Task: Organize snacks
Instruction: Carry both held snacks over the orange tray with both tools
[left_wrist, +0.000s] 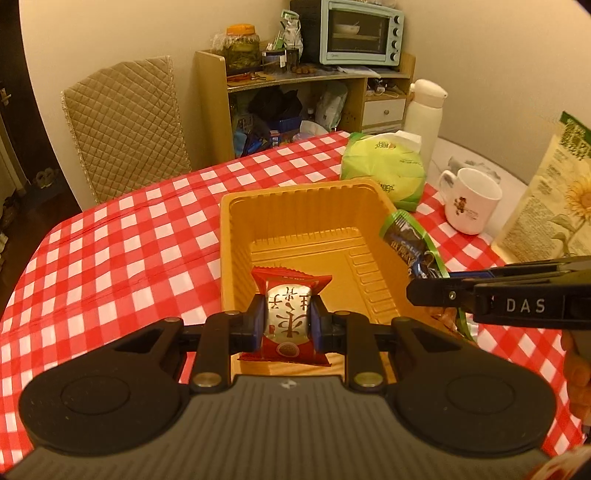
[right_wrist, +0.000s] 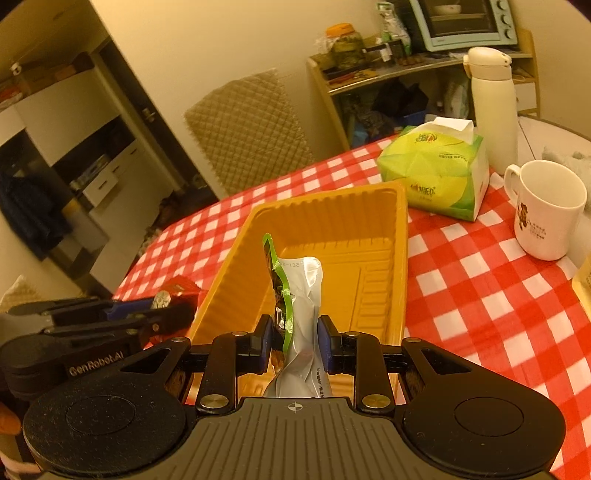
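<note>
Quilted chair (left_wrist: 125, 125): far side of the table, left, pushed in close to the edge. Not in the way.

Checked tablecloth (left_wrist: 122, 236): red and white, covers the table; left half bare.

Left gripper (left_wrist: 288, 325): jaws pressed in on a red snack packet (left_wrist: 290, 317), pinched at its silver middle and carried upright over the near end of the tray. In the right wrist view the same gripper (right_wrist: 173, 308) sits just left of the tray's near corner.

Orange tray (left_wrist: 306, 206): plastic, ribbed walls, middle of the table. Its floor shows no snacks as yet; judged the collecting place, still unfilled.

Right gripper (right_wrist: 293, 339): jaws pinching a green-edged silver packet (right_wrist: 299, 299), crumpled, held upright above the tray's near end. In the left wrist view that packet (left_wrist: 410, 247) hangs over the tray's right wall.

Progress, judged: two snacks picked up and brought to the tray, neither set down. Remaining: lower and release both. No other loose snacks can be made out on the cloth.

Tissue pack (right_wrist: 436, 173): green and white, just beyond the tray's far right corner.

White flask (right_wrist: 493, 107): behind the tissues.

White mug (right_wrist: 546, 210): right of the tray, apart from it.

Sunflower-print bag (left_wrist: 554, 195): far right, standing.

Obstruction, judged: only the two grippers themselves, close together over one tray end.
</note>
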